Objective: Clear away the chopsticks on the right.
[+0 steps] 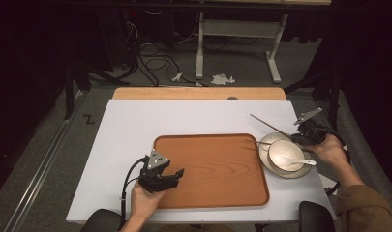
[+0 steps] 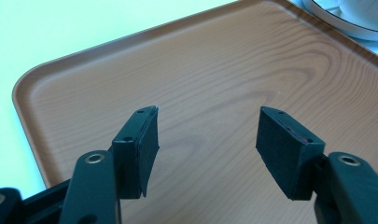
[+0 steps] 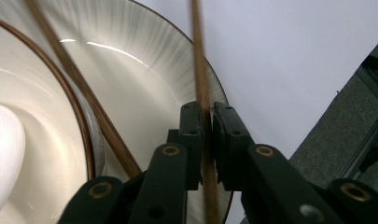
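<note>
A brown wooden tray (image 1: 218,169) lies in the middle of the white table. My left gripper (image 1: 176,175) hovers over its near left corner; in the left gripper view its jaws (image 2: 207,140) stand open with only the tray (image 2: 200,70) beneath them. To the right of the tray a plate (image 1: 300,173) carries a pale bowl (image 1: 285,154) and a white spoon (image 1: 304,163). My right gripper (image 1: 300,137) sits at the plate's far edge, shut (image 3: 207,116) on a thin wooden chopstick (image 3: 198,56). A second chopstick (image 3: 74,74) rests across the plate (image 3: 144,84).
The held chopstick (image 1: 268,125) slants away to the far left over the white table top (image 1: 184,116). The table's right edge and grey floor lie close to the right hand. Cables, paper scraps and a desk frame stand on the floor beyond the table.
</note>
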